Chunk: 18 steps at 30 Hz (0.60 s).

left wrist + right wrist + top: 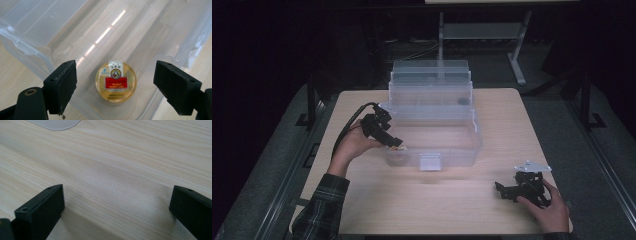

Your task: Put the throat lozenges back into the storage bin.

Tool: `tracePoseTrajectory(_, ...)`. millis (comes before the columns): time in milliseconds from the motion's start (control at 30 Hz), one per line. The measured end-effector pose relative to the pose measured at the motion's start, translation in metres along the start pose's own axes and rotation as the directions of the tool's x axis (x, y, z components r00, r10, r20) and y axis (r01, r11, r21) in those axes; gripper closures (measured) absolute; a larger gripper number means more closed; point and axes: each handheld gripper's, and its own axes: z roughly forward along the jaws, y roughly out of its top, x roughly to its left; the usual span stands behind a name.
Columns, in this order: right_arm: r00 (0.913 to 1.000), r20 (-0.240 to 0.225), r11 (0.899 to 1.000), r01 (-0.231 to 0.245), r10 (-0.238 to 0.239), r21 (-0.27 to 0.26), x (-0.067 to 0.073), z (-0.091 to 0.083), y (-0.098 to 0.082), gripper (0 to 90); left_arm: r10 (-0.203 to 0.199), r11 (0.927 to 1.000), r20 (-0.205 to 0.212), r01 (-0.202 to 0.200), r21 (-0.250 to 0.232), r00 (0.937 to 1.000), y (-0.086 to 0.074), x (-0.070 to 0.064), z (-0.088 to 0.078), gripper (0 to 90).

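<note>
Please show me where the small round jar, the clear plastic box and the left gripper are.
small round jar [115, 82]: left gripper view, on its red label.
clear plastic box [430, 162]: high view, on its front latch.
left gripper [115, 86]: left gripper view, midway between its open jaws.

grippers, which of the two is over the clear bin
The left gripper: its open jaws hang above the clear bin's near left corner, over a small amber jar. The right gripper, also open, sits by the table's near right edge.
</note>
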Motion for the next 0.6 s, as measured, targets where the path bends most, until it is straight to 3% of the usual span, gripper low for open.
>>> tracePoseTrajectory(367,1.0000,0.000,1.000,0.000,0.000,0.000,0.000,0.000,0.000,0.0,-0.015,0.9986,-0.007,0.014,-0.052,0.9999,-0.004,-0.005,-0.019,18.0)
tracePoseTrajectory(600,1.0000,0.000,1.000,0.000,0.000,0.000,0.000,0.000,0.000,0.0,-0.038,0.9971,-0.017,0.037,-0.066,0.9991,-0.011,-0.004,-0.027,13.4)
